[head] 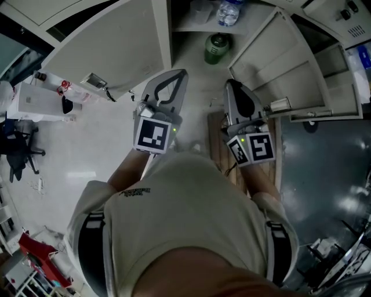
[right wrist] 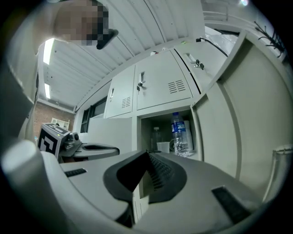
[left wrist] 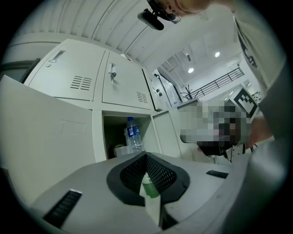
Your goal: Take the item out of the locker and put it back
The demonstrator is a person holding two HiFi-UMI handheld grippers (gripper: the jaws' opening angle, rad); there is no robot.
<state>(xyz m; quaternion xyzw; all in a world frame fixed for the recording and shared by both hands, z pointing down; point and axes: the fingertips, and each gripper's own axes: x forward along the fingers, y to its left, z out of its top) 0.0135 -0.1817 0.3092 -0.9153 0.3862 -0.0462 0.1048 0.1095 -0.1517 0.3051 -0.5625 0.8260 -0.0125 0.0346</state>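
Note:
The locker compartment (head: 200, 26) stands open ahead of me, between its two swung-out doors. A clear water bottle with a blue label (head: 229, 11) (left wrist: 133, 135) (right wrist: 179, 135) stands inside, next to a clear cup (right wrist: 163, 146) (left wrist: 120, 150). One level lower sits a green bottle (head: 216, 47) (left wrist: 149, 187). My left gripper (head: 182, 72) (left wrist: 146, 155) is shut and holds nothing; it points at the opening from short of it. My right gripper (head: 231, 82) (right wrist: 147, 153) hangs beside it, also shut and empty. Both are held apart from the items.
The left door (head: 110, 46) and the right door (head: 278, 64) reach out on either side of my grippers. A brown wooden board (head: 217, 145) lies under the right gripper. A black office chair (head: 17, 151) and a white box (head: 40, 101) stand far left.

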